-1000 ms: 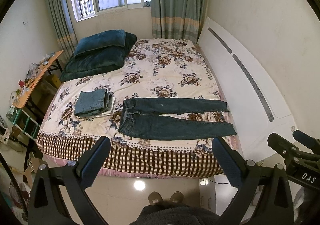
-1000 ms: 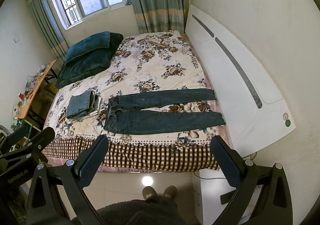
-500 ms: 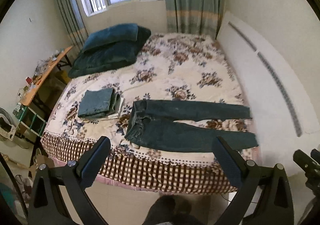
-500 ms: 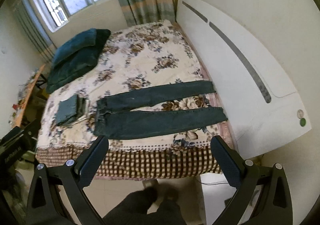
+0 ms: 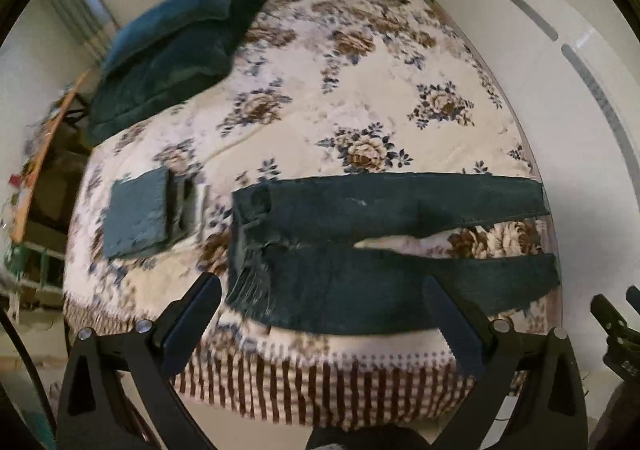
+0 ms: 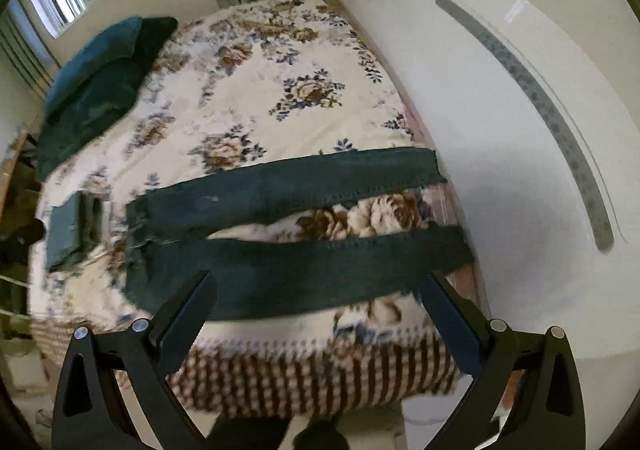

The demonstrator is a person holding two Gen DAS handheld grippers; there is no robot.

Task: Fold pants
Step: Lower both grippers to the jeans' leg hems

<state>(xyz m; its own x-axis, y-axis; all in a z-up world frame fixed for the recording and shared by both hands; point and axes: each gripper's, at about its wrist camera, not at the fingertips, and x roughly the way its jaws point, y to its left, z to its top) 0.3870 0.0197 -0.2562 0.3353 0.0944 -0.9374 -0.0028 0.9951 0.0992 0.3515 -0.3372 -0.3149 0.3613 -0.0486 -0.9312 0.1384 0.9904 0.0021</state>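
Note:
Dark blue jeans (image 5: pixel 360 282) lie flat across the near side of the floral bed, waist to the left and both legs stretching right toward the headboard. The right wrist view shows the same jeans (image 6: pixel 304 278) with the leg hems at the right. My left gripper (image 5: pixel 324 290) is open, hanging over the near leg close to the waist. Over the middle of the near leg my right gripper (image 6: pixel 316 286) is open too. Neither gripper holds or touches the cloth. The right gripper's tip (image 5: pixel 616 322) shows at the far right of the left wrist view.
A pile of folded jeans (image 5: pixel 140 214) sits left of the waist. Dark teal pillows (image 5: pixel 168 54) lie at the far left corner. A white headboard (image 6: pixel 520 130) bounds the bed on the right. The checked bed skirt (image 5: pixel 320 382) marks the near edge. A cluttered desk (image 5: pixel 36 154) stands left.
Both grippers have moved forward and down toward the bed, so the jeans now fill much more of each view. Both stay open. The jeans have not moved.

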